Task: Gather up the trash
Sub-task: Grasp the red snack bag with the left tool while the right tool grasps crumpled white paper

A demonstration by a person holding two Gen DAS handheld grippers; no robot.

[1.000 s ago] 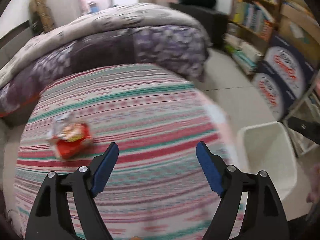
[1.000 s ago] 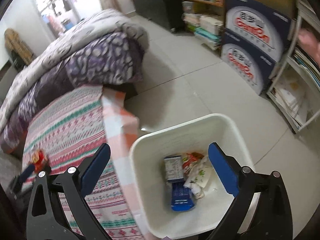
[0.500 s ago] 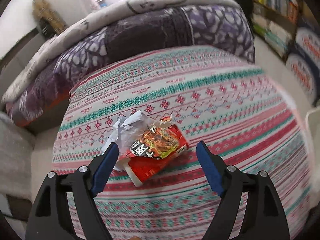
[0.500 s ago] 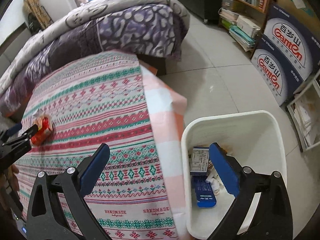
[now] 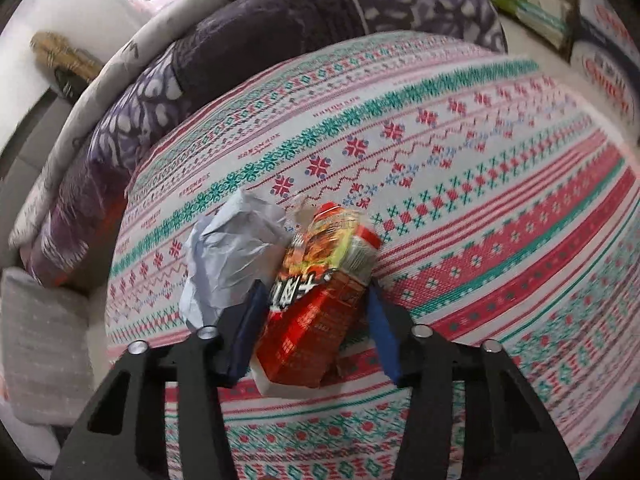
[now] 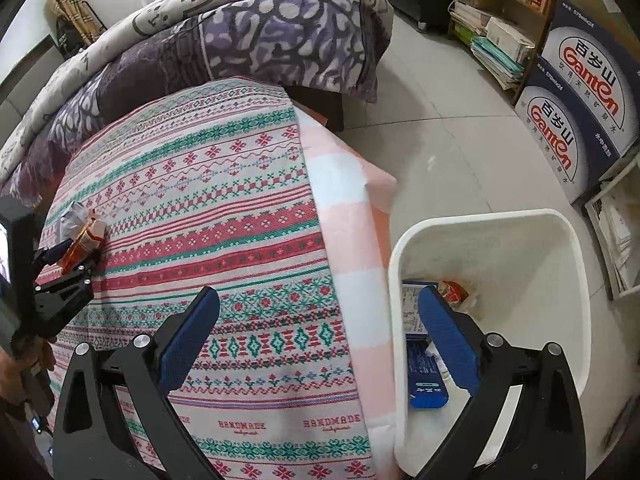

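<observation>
A: Where does the left wrist camera sit?
B: Low and close over the counter, looking along its fingers at the wrapper, with the bed beyond.
A: And the right?
B: Higher and farther back, facing the counter, bin and floor.
A: What do they share?
B: Counter, bed and wrapper; the right view also catches the left gripper.

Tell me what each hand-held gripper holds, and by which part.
Left hand-held gripper straddles the red snack packet at its near end; closure cannot be told. Right hand-held gripper holds nothing.
</observation>
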